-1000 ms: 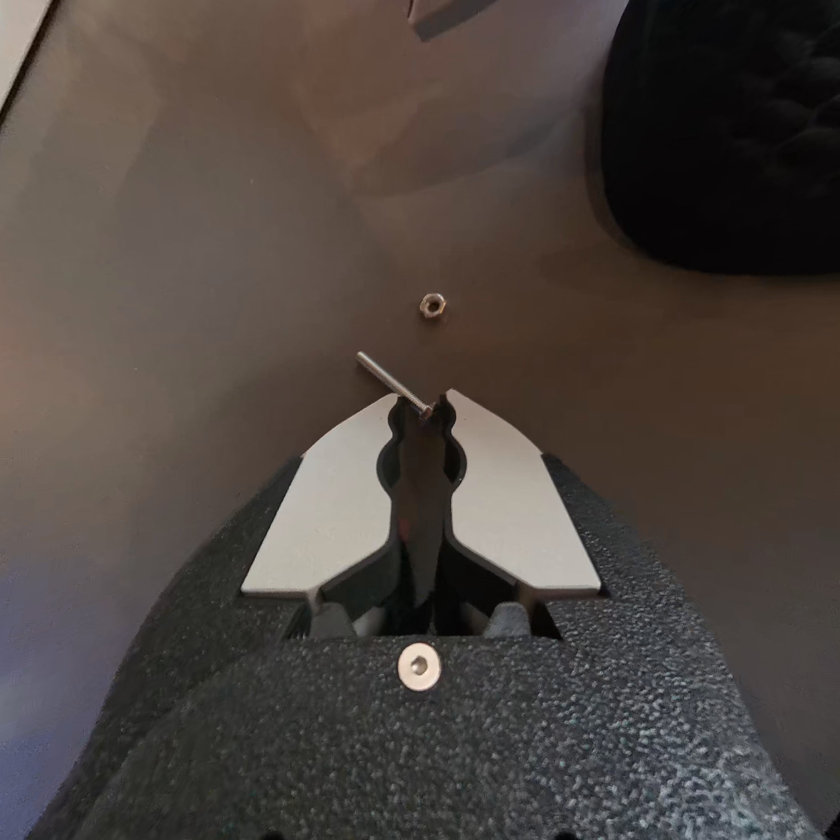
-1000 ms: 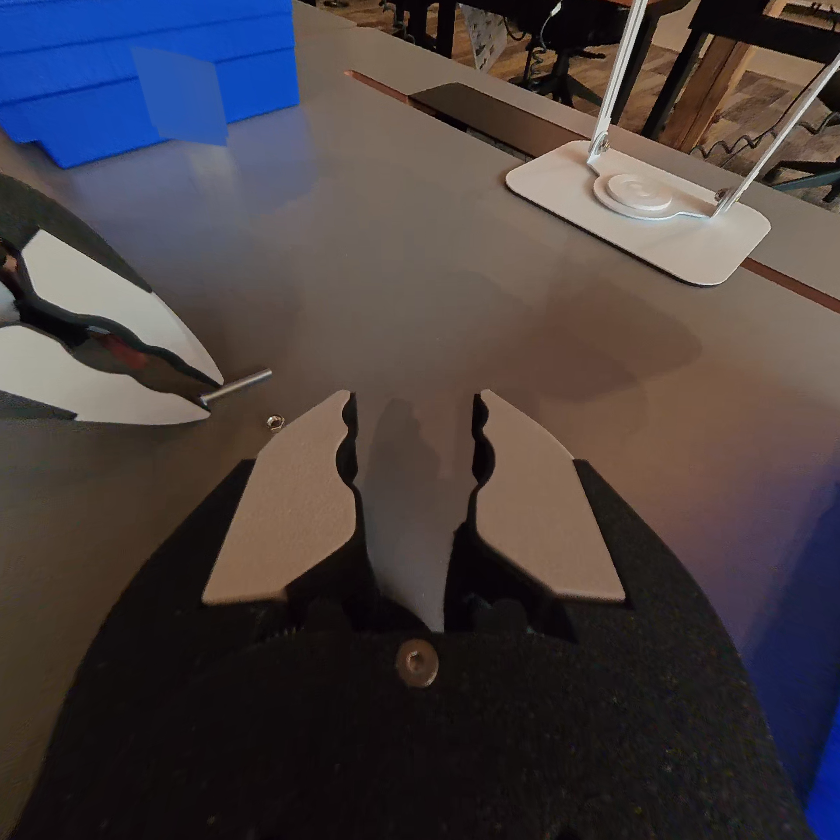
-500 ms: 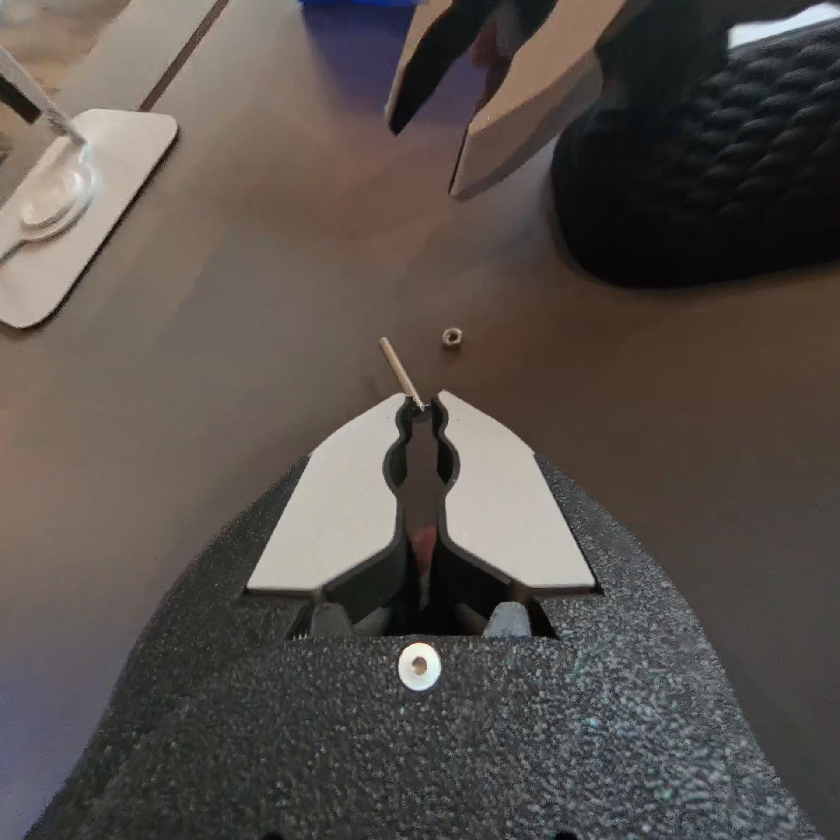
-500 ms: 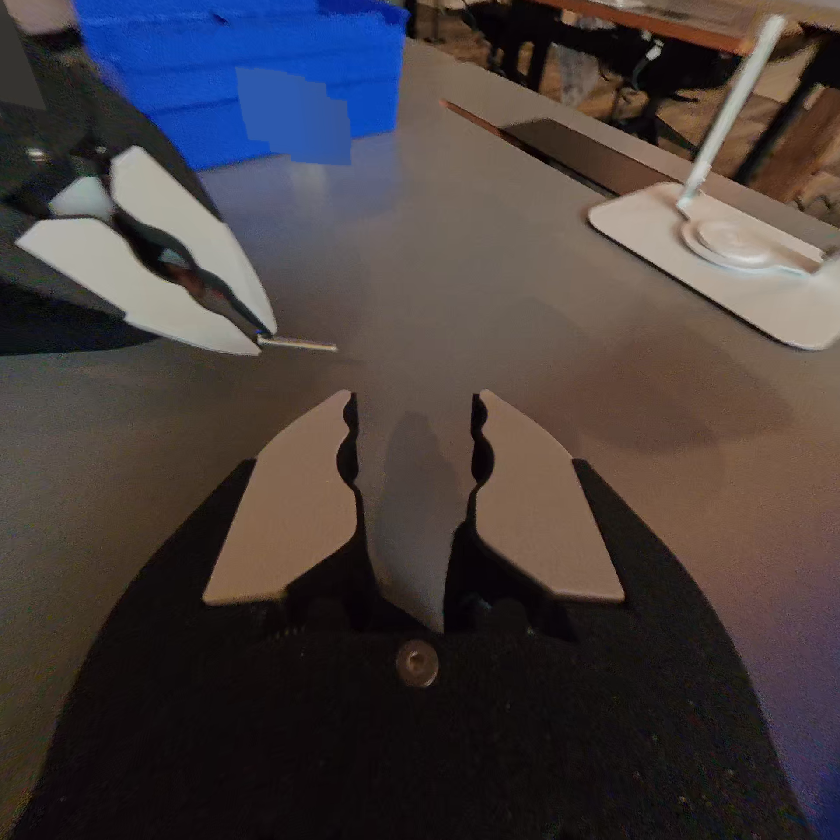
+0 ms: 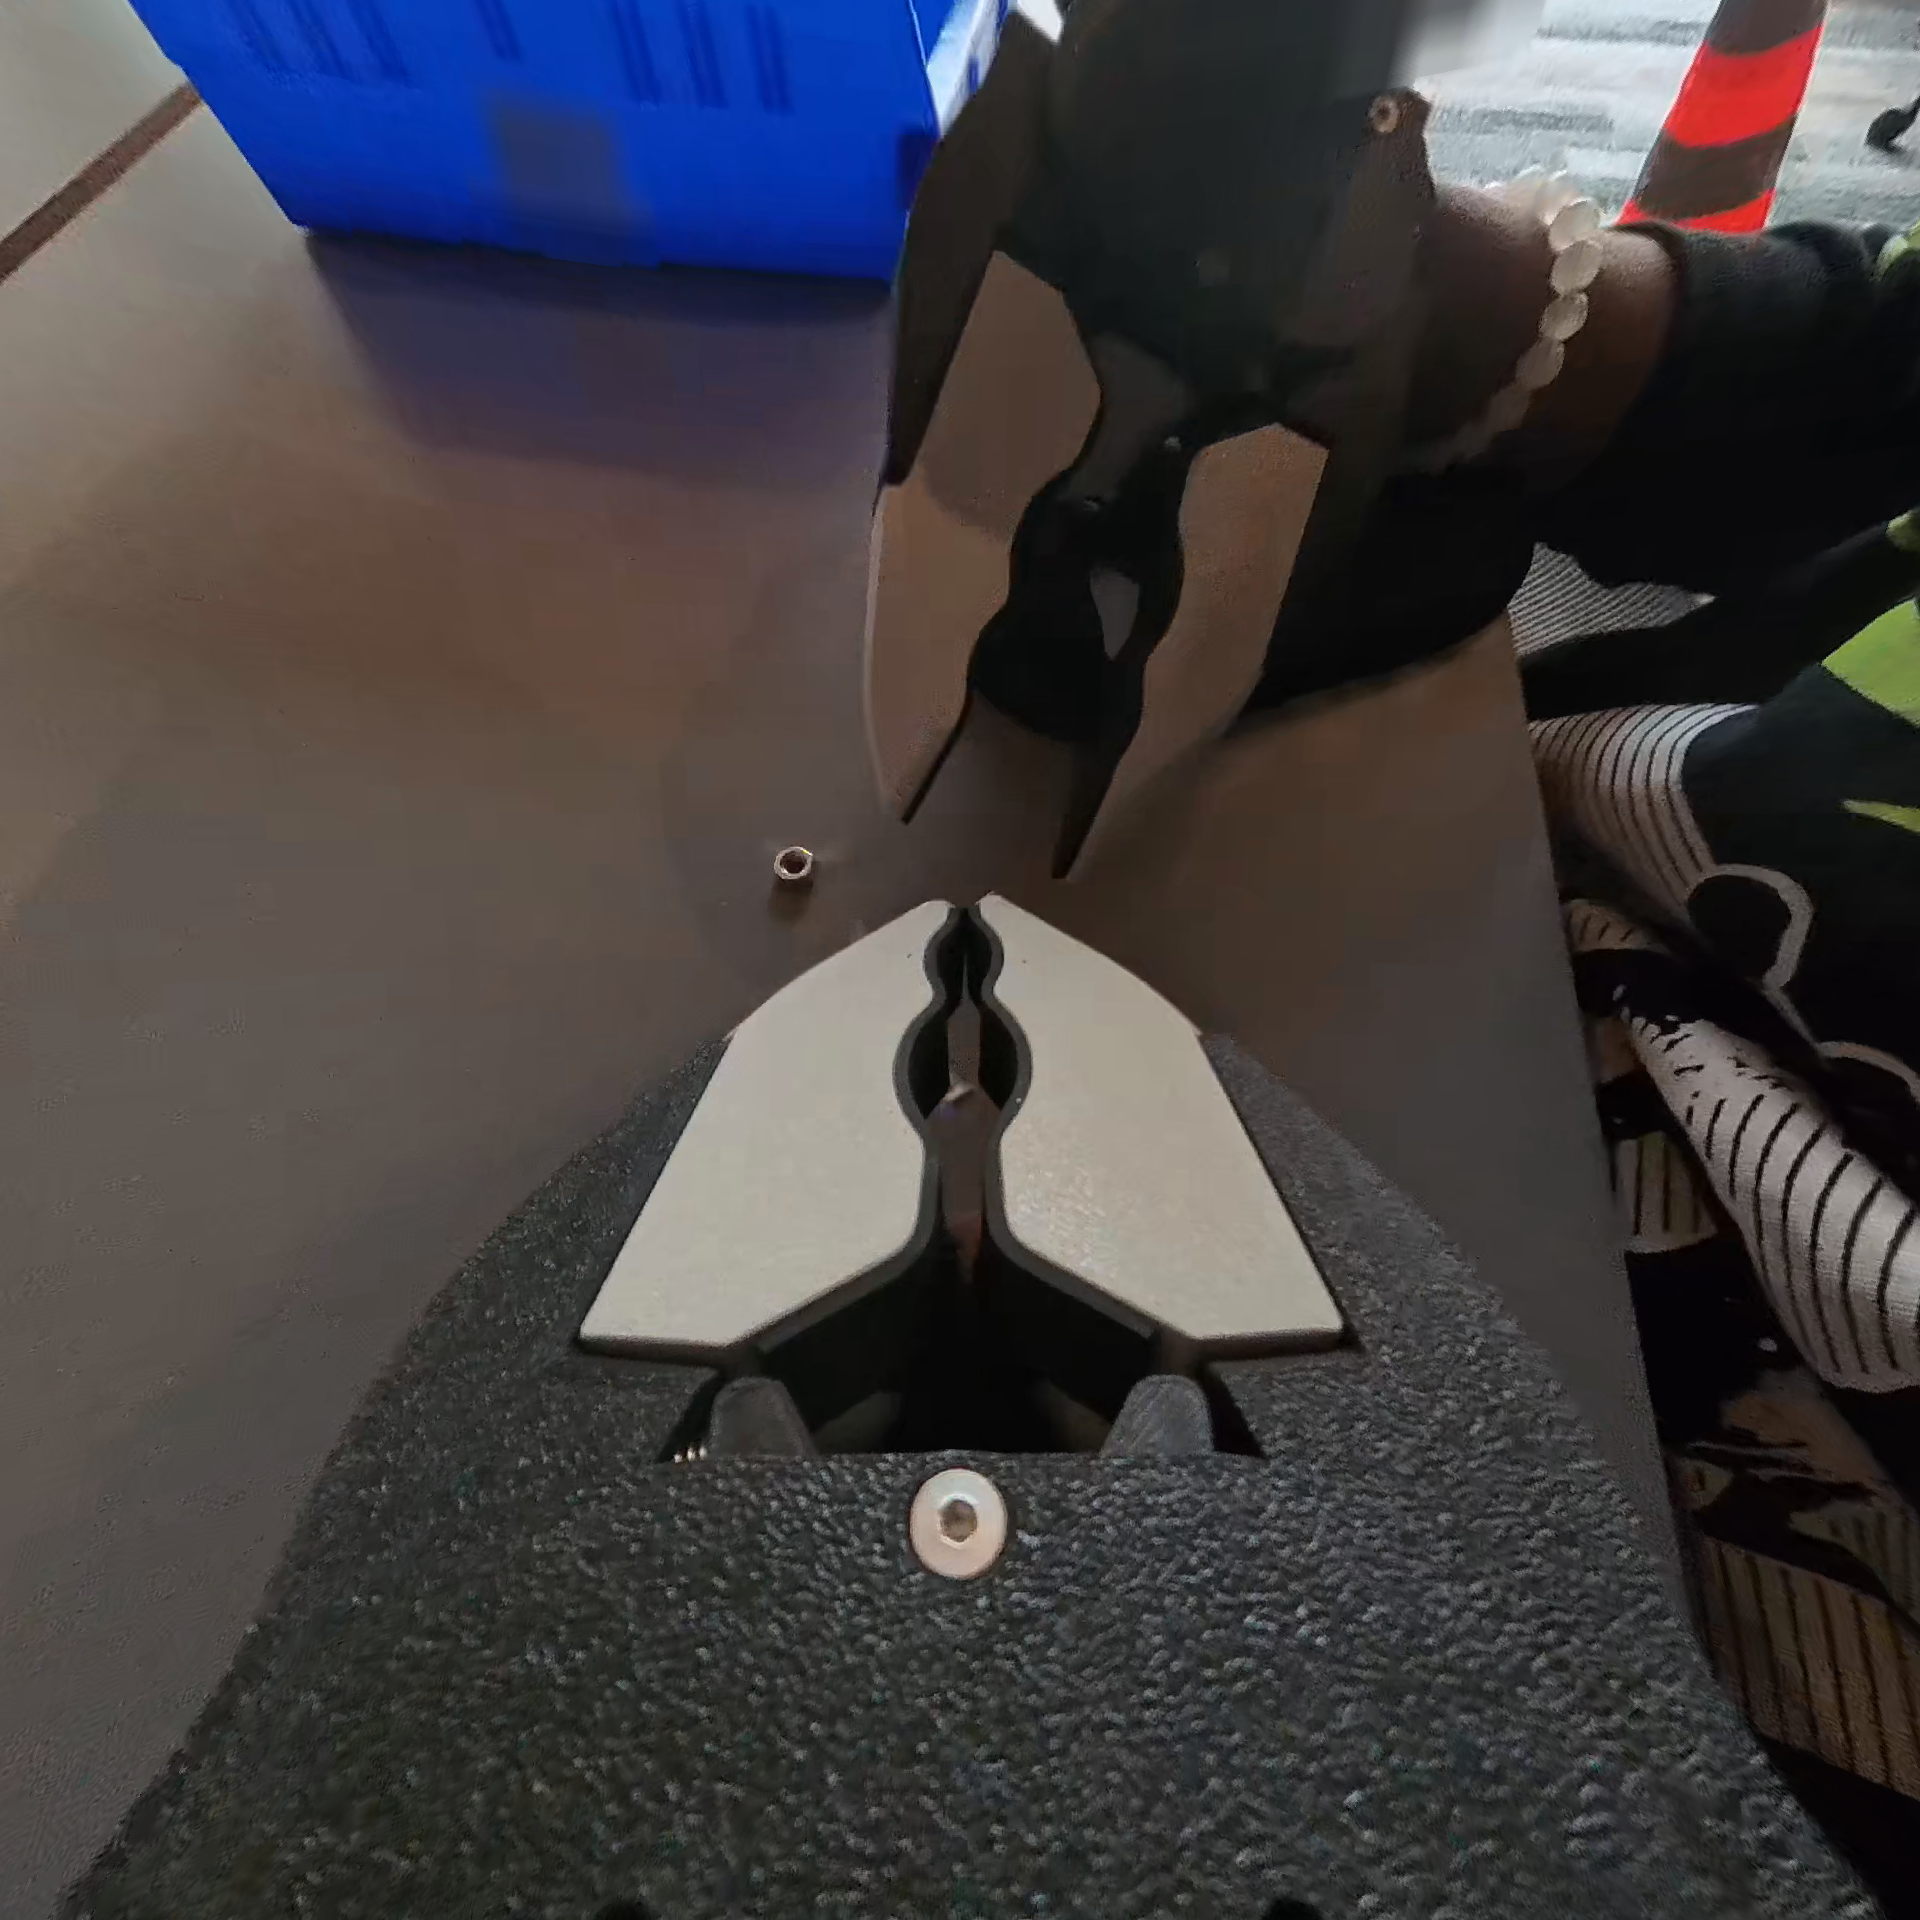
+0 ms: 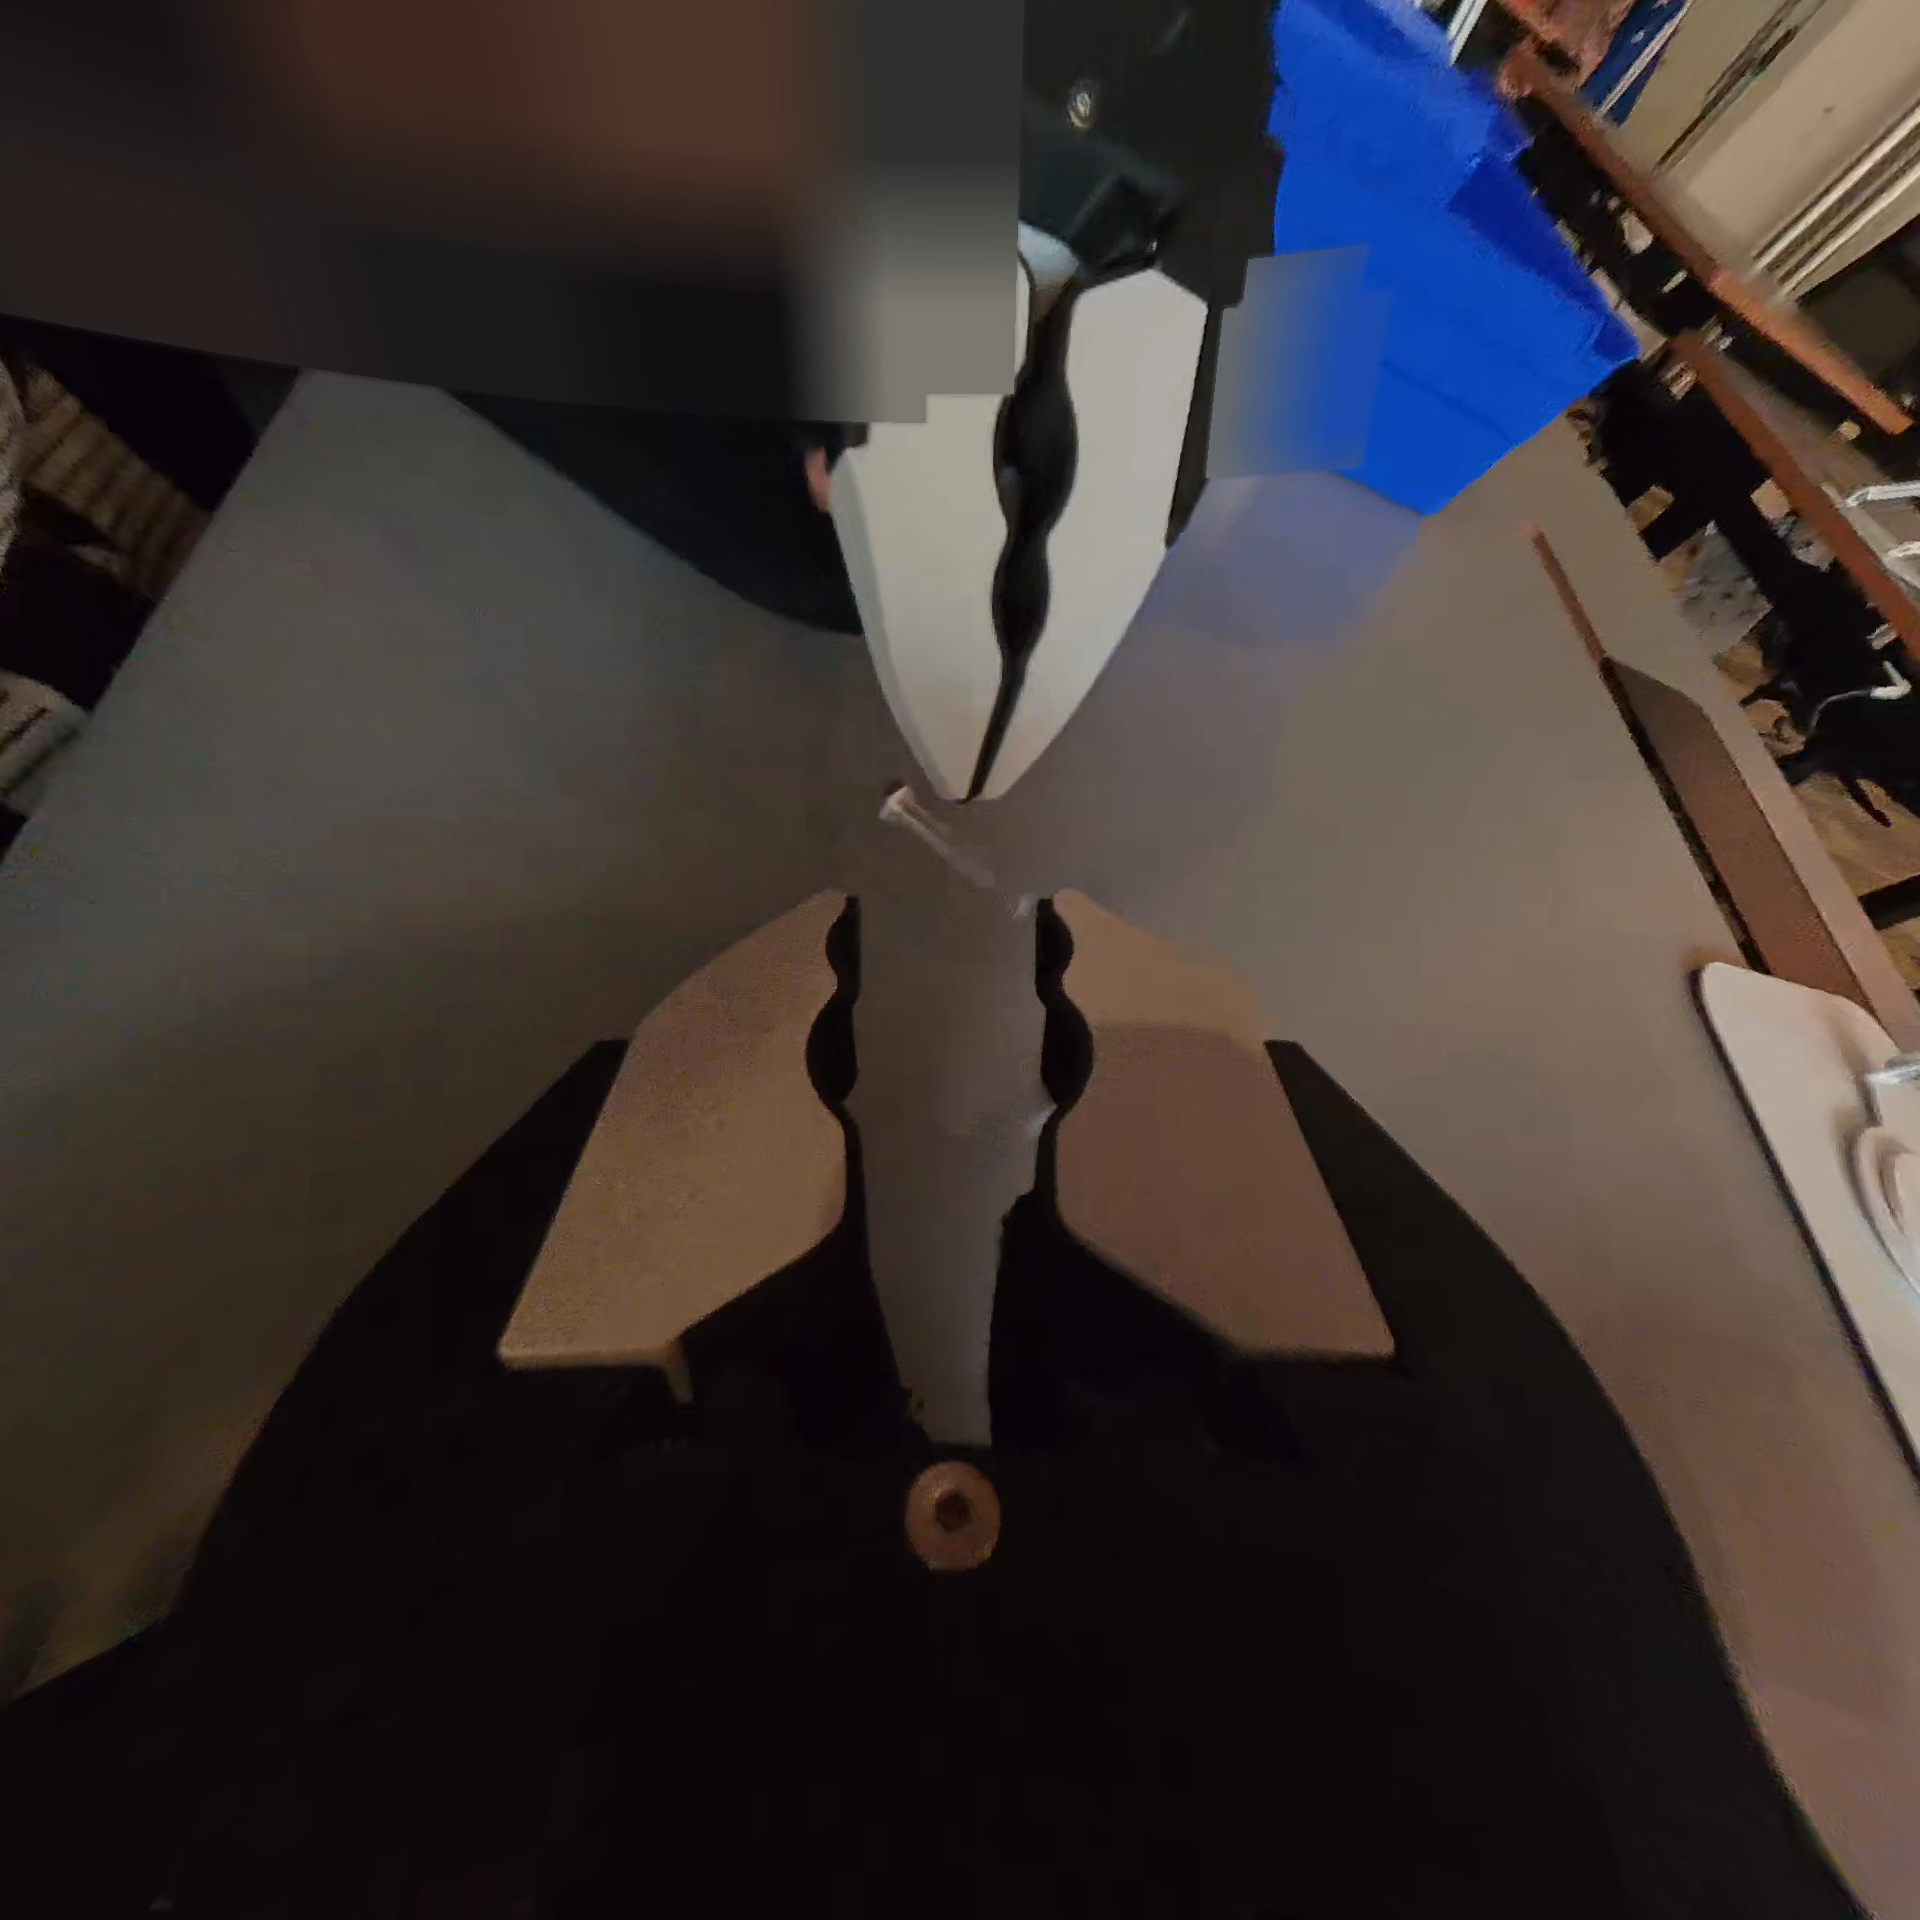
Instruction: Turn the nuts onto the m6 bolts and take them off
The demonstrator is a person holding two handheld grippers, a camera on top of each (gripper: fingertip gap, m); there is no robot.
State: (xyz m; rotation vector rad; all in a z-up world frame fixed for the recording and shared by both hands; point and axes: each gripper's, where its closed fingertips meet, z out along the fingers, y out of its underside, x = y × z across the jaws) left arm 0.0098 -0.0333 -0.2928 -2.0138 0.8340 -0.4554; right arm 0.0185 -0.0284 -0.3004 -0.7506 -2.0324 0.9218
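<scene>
Judging by the loose nut (image 5: 796,861) on the bench (image 5: 416,727), threading hasn't begun: your left gripper (image 6: 968,795) is clenched, the bolt (image 6: 935,844) at its tip, and your right gripper (image 6: 945,920) is released, grasping nothing

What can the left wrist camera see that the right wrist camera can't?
Only the left wrist view shows an orange cone and a bead bracelet on the person's wrist. The nut is sharp there.

Only the right wrist view shows the bolt, close by the tip of the left hand-held gripper, and a white stand base.

Both show the shut left hand-held gripper, the open right hand-held gripper, the blue crate and the table.
</scene>
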